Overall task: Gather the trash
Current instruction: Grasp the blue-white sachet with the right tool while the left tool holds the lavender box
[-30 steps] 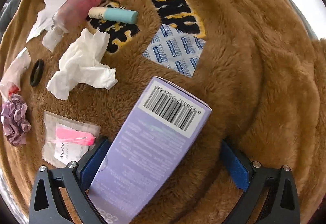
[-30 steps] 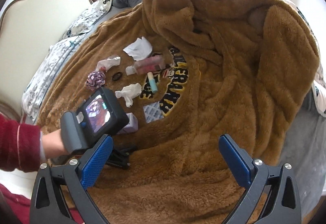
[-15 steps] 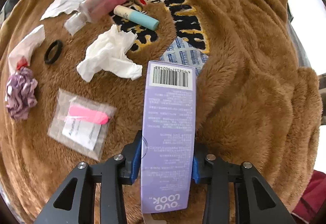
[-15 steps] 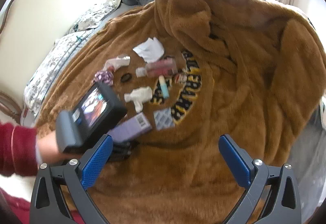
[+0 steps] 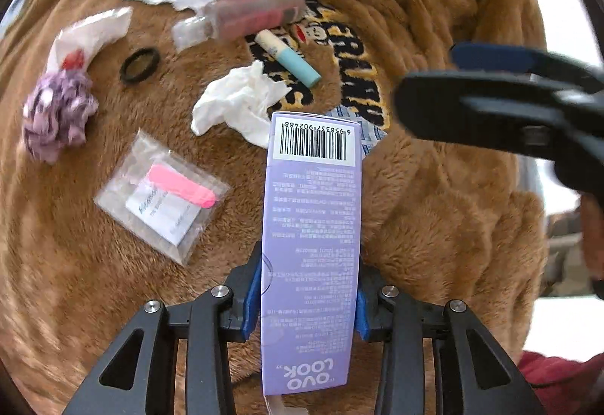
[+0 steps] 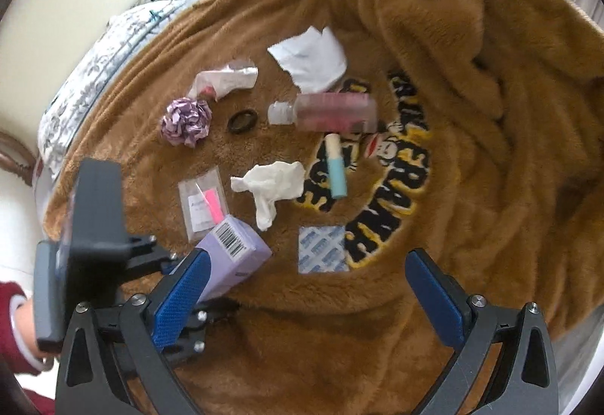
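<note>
My left gripper (image 5: 307, 292) clamps the purple box (image 5: 311, 237) at frame centre, barcode end pointing away, above the brown blanket (image 5: 434, 226). My right gripper (image 6: 307, 296) hangs wide, holding nothing. Only the right view shows the foil sachet (image 6: 322, 249) whole, lower centre; the left shows just its corner behind the box.

A fuzzy brown blanket (image 6: 472, 120) covers a bed with floral bedding (image 6: 113, 34).

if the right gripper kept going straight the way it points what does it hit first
Probably the blue-and-white sachet, lying flat on the brown fleece blanket between the open right gripper jaws; depth is unclear, so it might meet bare fleece first.
</note>
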`<state>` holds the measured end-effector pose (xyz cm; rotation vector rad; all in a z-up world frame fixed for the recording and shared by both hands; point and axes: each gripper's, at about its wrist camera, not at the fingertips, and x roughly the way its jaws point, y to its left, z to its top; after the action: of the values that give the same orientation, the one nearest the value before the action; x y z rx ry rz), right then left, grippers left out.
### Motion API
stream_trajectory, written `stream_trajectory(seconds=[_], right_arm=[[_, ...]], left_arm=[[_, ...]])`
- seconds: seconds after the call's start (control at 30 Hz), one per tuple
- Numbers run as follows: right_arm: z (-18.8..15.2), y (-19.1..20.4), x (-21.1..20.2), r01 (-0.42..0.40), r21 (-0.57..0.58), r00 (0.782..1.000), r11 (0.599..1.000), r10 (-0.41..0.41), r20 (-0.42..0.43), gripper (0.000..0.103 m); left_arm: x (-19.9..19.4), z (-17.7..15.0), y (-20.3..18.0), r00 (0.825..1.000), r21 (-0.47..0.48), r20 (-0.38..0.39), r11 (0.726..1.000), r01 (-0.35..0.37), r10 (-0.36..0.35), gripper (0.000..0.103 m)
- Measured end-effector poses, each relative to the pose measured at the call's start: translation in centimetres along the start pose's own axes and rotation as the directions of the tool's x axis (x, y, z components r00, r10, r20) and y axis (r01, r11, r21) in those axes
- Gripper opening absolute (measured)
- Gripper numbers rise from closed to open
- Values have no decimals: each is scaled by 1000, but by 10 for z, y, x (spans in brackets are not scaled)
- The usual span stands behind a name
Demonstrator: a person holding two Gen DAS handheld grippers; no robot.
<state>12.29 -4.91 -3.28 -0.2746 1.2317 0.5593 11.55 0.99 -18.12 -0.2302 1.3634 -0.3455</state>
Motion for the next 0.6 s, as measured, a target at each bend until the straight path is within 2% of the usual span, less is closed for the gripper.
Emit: stream_trajectory(seconds=[0.13,0.37,0.5,0.6], right_arm=[[7,-1,14,6,-16,999,1000,-7,-39,103],[1,-18,5,1,44,1000,999,1,-27,103],[-4,-23,4,2,61,1000,998,0,-26,103],[-6,-24,5,4,73,999,997,-2,-32,103]], left_arm=[[-6,-4,14,999,-24,4,999,39,-39,40],[-12,-12,31,993,-83,36,990,114,-112,40],[-6,-16,51,996,-117,-10,989,92,-94,40],[-9,-19,44,998,-84,-22,995,52,-54,37]])
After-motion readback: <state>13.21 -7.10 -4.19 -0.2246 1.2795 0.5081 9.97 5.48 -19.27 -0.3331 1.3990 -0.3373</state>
